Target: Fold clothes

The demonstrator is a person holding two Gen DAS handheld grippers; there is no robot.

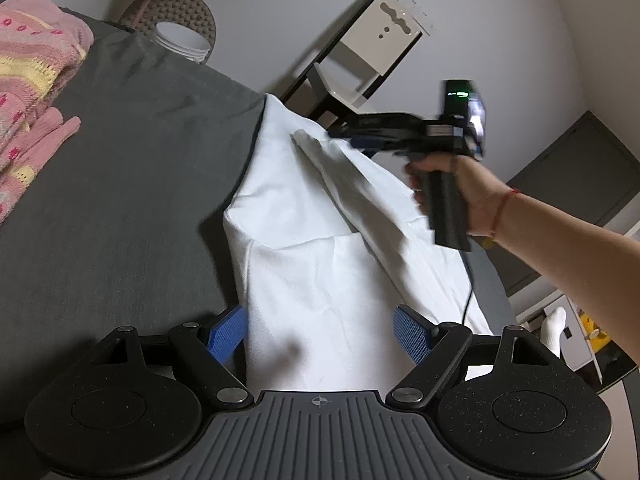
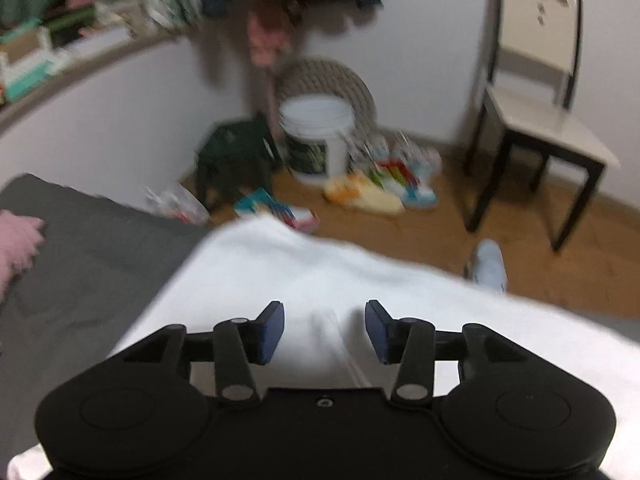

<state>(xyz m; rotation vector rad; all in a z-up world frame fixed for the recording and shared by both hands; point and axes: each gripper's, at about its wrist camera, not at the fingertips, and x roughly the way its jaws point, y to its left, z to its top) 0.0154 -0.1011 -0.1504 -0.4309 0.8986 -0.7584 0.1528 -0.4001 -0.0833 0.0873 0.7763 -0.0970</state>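
On a dark grey bench (image 1: 132, 152), a white garment (image 1: 320, 280) lay spread lengthwise, one long fold (image 1: 340, 172) raised along its far half. Above its near end the left hand-held gripper (image 1: 320, 334) hung with its blue pads (image 1: 228, 336) spread wide on either side of the cloth, gripping nothing. Over the far end, a person's hand (image 1: 460, 176) carried the right hand-held gripper (image 2: 325, 330), its blue-padded jaws likewise parted and empty in the right wrist view. A pink and yellow knitted garment (image 1: 28, 92) lay at the bench's left edge. Beyond stood a white bucket (image 2: 318, 136) with a dark label, its writing too blurred to read, and a chair (image 2: 536, 104).
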